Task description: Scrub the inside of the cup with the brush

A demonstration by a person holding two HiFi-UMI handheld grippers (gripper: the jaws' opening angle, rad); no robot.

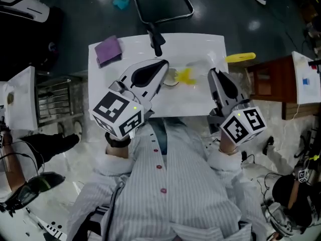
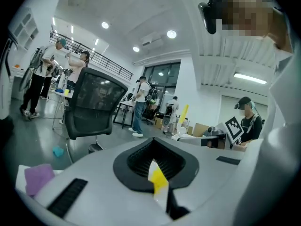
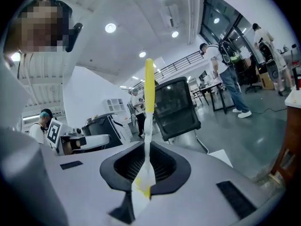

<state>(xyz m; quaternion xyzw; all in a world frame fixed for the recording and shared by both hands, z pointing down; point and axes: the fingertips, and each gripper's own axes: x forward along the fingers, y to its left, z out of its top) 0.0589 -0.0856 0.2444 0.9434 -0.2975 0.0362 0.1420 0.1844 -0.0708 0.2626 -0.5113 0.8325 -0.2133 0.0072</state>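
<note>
My right gripper (image 1: 211, 73) (image 3: 141, 182) is shut on the brush (image 3: 148, 93), gripping its white neck. The yellow handle (image 1: 241, 57) sticks out past the white table's (image 1: 200, 44) right edge. A small pale cup (image 1: 172, 79) sits at the tip of my left gripper (image 1: 166, 69) (image 2: 160, 182), with a yellow patch just to its right. The left jaws are shut on a thin yellow and white piece (image 2: 157, 179). It looks like the cup's edge, though little of it shows. The two grippers point toward each other over the table's near half.
A purple cloth (image 1: 108, 50) (image 2: 38, 177) lies at the table's far left corner. A black office chair (image 1: 160, 4) (image 2: 94, 107) stands beyond the far edge. A brown cabinet (image 1: 271, 79) stands to the right. People stand in the room behind.
</note>
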